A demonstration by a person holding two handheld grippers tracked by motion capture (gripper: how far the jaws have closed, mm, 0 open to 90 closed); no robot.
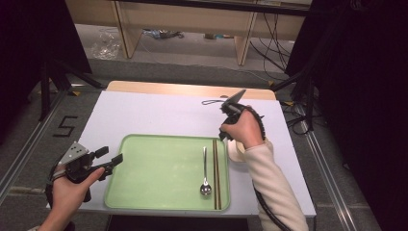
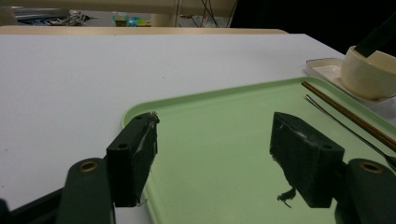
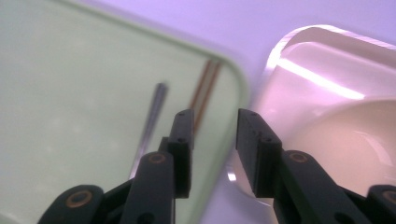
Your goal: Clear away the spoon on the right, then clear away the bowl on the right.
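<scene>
High view gives us the layout first: the white rectangular table (image 1: 159, 113) carries a pale green plastic tray (image 1: 159, 171), and along the tray's right side lie a pair of brown wooden chopsticks (image 1: 216, 173) and a slim metal spoon (image 1: 205, 171), both with their long axes running from the near edge toward the far edge, parallel and just beside each other. Just off the tray's right rim, partly hidden under our right hand, sits a cream ceramic bowl (image 2: 369, 70) on a small white rectangular dish (image 2: 327, 69).

Our right gripper (image 3: 212, 140) hangs above that rim, jaws parted with nothing between them; the chopsticks and spoon lie to the left of the claw in its own view, the bowl to the right. That side-by-side split is what the coming move turns on, we judge: the right hand is much the nearer to the bowl and the utensils.

Our left gripper (image 1: 107, 158) rests at the tray's left edge, jaws spread wide and empty, well apart from the cutlery.
</scene>
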